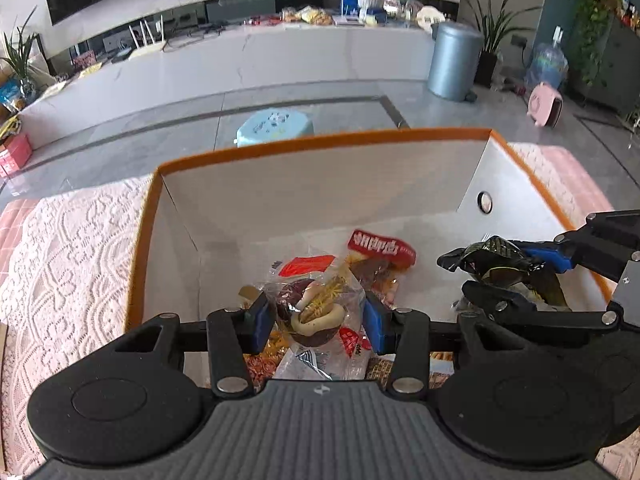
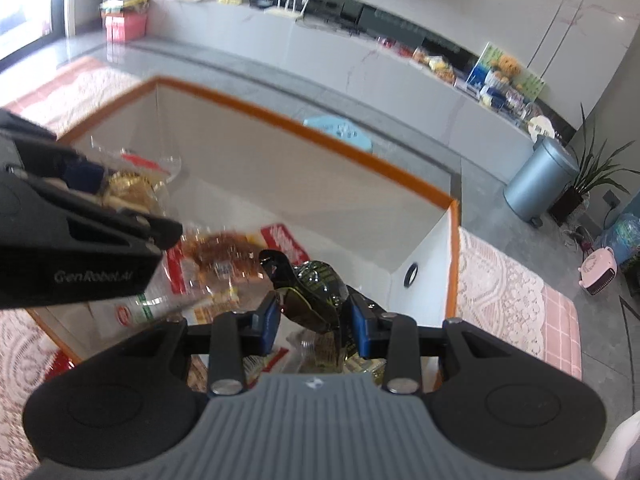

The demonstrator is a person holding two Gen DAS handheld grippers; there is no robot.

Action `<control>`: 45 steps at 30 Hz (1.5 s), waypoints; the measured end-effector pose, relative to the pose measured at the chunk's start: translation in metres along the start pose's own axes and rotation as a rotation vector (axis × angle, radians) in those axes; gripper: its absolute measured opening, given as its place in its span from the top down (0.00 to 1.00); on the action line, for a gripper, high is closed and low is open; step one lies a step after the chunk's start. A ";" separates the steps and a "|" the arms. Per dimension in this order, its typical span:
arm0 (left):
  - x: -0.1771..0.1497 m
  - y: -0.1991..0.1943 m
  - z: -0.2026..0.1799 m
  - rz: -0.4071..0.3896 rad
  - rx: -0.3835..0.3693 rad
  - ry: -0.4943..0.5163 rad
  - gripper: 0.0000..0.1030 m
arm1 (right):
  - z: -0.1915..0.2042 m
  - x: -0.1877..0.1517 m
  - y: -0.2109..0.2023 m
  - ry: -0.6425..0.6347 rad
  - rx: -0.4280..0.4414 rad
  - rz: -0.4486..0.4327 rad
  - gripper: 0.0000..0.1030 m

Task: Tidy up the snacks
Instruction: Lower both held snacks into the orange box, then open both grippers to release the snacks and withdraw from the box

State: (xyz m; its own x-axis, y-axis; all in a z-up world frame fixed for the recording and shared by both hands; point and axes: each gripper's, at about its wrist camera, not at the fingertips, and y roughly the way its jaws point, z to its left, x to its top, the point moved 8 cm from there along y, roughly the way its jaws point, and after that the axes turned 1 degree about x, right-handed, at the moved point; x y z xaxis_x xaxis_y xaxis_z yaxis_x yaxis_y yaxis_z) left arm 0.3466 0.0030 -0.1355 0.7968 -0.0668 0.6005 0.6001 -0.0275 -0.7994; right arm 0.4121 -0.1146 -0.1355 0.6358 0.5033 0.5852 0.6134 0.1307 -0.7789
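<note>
Left wrist view puts the clear-wrapped bun snack with a dark round pastry right between your left gripper, whose blue pads press on the wrapper from both sides, so you are holding it above the white fabric storage box with orange trim. Your right gripper is clamped on a shiny dark green-black foil packet, also hanging inside the box's opening, nearer its right wall.

Below both, several packets already lie on the box floor, among them a red-labelled clear bag and some red and orange printed wrappers, so part of the sorting looks done. What remains, as far as you can judge, is to lower and let go of these two pieces.

Around the box lies a pink lace tablecloth; no loose snacks show on it in either view.
</note>
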 end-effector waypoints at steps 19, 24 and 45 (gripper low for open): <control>-0.015 0.017 -0.001 0.133 0.051 0.035 0.45 | 0.009 -0.004 0.010 -0.048 -0.027 0.078 0.66; -0.018 0.020 0.000 0.146 0.067 0.048 0.41 | 0.010 -0.004 0.008 -0.058 -0.028 0.082 0.66; -0.012 -0.011 0.006 0.084 0.096 0.026 0.29 | 0.011 0.003 -0.016 -0.055 -0.034 0.061 0.54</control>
State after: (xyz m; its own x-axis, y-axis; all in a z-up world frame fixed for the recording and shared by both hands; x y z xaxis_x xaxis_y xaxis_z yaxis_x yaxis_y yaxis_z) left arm 0.3314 0.0097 -0.1337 0.8435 -0.0905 0.5295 0.5359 0.0745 -0.8410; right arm 0.3992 -0.1060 -0.1241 0.6460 0.5560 0.5229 0.5907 0.0698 -0.8039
